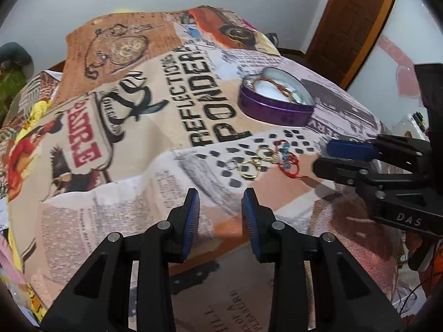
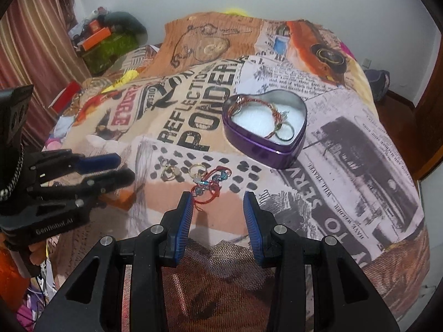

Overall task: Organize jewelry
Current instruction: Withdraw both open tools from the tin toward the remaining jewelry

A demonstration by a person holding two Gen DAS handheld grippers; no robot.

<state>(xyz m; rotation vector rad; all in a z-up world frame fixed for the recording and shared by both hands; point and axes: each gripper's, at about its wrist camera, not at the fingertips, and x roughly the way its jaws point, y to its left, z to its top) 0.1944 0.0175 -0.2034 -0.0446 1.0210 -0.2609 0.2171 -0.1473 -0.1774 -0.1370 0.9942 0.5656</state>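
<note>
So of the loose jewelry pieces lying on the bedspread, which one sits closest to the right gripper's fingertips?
The red thread bracelet with blue beads: it lies just ahead of the right gripper, while the gold rings lie farther off.

Both grippers are matte black frames with triangular cut-outs and round silver screw heads at the joints, and their fingers carry ribbed blue pads. The right gripper [image 1: 322, 157] bears white "DAS" lettering, while the left gripper [image 2: 126, 168] bears "GenRobot.AI" and a braided black-and-white cord.
</note>
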